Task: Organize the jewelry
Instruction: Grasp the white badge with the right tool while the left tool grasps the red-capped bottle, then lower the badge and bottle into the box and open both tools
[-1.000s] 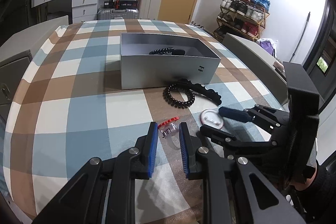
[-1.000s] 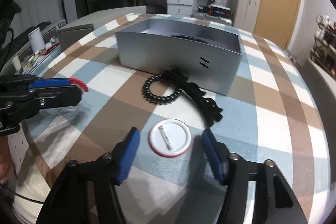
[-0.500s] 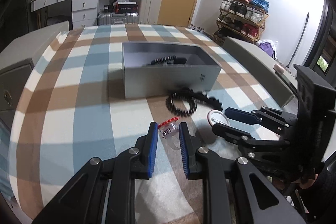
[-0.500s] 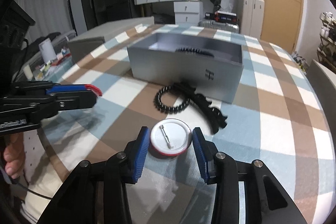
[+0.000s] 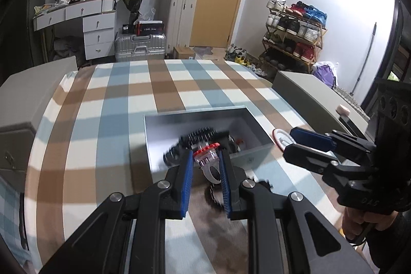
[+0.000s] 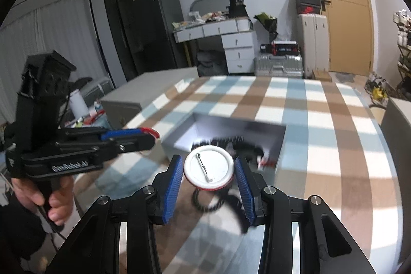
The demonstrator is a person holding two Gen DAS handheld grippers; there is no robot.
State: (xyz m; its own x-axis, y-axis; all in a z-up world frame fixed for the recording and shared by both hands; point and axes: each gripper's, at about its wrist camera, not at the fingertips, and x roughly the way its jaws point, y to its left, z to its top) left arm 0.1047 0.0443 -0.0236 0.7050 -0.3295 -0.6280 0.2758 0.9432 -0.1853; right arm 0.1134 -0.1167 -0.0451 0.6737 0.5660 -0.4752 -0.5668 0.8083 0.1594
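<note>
The table [image 5: 84, 125] with its checked cloth in blue, brown and white fills most of both views. On it, toward 12 o'clock from both grippers, stands the open grey box [image 5: 154, 145], and inside it lie dark pieces, blurred, one of them looking like a toothed hair clip [image 5: 203, 134]. On the cloth in front of the box, toward 6 o'clock from it, a black bead bracelet [image 6: 205, 204] lies half hidden under the right gripper's load. The left gripper [image 5: 205, 168] is almost closed, and its blue pads press from both sides on a clear ring [image 5: 209, 161] with a red top, held in the air over the near wall of the box. The right gripper [image 6: 208, 171] stands a little to the right of the left one, at about 3 o'clock from it, and is partly closed; its jaws have just been closing, and now its pads hold a round white badge [image 6: 208, 168] with a red rim by its edges, pin side toward the camera, raised above the cloth just before the box. A hand [image 6: 55, 199] grips the left gripper's handle.
</note>
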